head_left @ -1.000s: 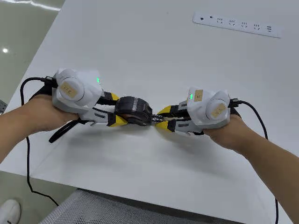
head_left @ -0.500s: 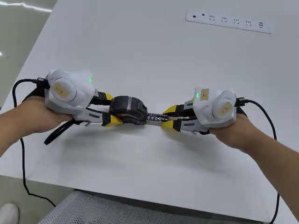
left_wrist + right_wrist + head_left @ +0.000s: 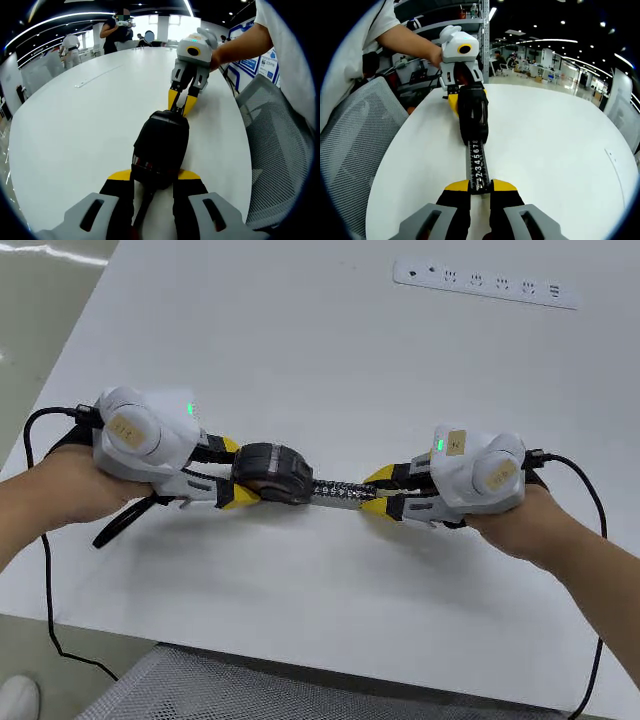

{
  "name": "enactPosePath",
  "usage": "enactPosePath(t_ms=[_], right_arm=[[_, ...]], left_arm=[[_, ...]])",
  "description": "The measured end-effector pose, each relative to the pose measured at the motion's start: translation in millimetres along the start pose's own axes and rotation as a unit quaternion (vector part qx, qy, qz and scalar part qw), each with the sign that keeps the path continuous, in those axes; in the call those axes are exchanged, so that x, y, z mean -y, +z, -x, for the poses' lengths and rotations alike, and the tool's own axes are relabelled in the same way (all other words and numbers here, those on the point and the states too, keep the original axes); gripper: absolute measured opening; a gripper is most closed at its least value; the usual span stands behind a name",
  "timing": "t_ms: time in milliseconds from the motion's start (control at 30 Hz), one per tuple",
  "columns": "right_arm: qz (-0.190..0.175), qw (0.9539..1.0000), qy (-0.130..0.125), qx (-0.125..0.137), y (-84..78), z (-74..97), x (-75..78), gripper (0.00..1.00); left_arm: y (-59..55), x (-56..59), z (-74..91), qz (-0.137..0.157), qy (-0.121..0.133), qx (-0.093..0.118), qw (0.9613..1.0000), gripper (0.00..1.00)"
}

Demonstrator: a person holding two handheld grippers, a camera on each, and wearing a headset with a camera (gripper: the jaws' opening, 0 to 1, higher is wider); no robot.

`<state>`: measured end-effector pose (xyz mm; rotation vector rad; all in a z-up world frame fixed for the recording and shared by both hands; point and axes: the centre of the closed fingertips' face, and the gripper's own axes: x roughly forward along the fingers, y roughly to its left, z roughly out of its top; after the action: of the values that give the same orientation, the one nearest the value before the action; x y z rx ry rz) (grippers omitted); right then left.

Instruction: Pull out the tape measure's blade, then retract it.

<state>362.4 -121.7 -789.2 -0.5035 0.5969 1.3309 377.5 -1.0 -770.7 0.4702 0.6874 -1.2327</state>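
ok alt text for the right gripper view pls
The right tool pinches the numbered blade, drawn a short way from the black tape measure that the left tool grips over a white table.

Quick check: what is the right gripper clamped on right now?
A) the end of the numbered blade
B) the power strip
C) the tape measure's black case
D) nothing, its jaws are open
A: in the right gripper view, the right gripper has its jaws shut on the blade, which runs out of the case held by the left gripper.
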Motion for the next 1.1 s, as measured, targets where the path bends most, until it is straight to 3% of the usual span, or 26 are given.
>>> enactPosePath(t_ms=[1100], right_arm=[[-0.02,0.9992,-0.032,-0.012,-30.0,33.7,2.7,0.1]], left_arm=[[-0.2,0.9,-0.3,-0.004,-0.004,-0.007,1.0,0.24]])
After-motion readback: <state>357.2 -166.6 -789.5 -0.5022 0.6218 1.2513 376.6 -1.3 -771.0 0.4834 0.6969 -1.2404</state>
